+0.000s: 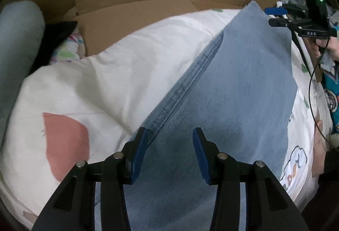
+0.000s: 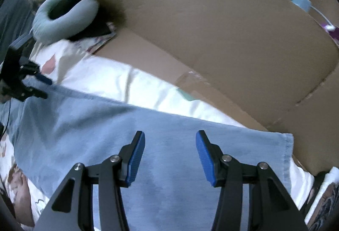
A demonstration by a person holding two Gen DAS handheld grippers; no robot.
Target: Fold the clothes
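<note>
Bedding [image 1: 118,65], white with printed patches, is covering the bed and carrying everything else. Cardboard [image 2: 211,36], a big flattened box, is lying and leaning just past the jeans, along the far edge of the white cover. Jeans [image 1: 243,91], light blue denim, are lying flat on the bedding in a long folded strip; one thick side seam is running diagonally in the left wrist view, and a hemmed end is showing near the cardboard in the right wrist view. Neck pillow [image 2: 63,17], grey-green and ring-shaped, is sitting well apart from the jeans, beyond their far-left end, next to the cardboard. Teal printed garment [image 1: 332,91] is peeking in at the frame edge, right of the jeans, mostly cut off.

Left gripper [image 1: 169,152] is hovering over the jeans beside the seam, fingers partly apart, nothing between them. Right gripper [image 2: 170,154] is hovering over the jeans near the hemmed end, fingers likewise partly apart and empty. Whether either set of tips is touching the denim, cannot tell. Hand [image 1: 330,49] is gripping the right gripper's handle beyond the jeans' far corner.
</note>
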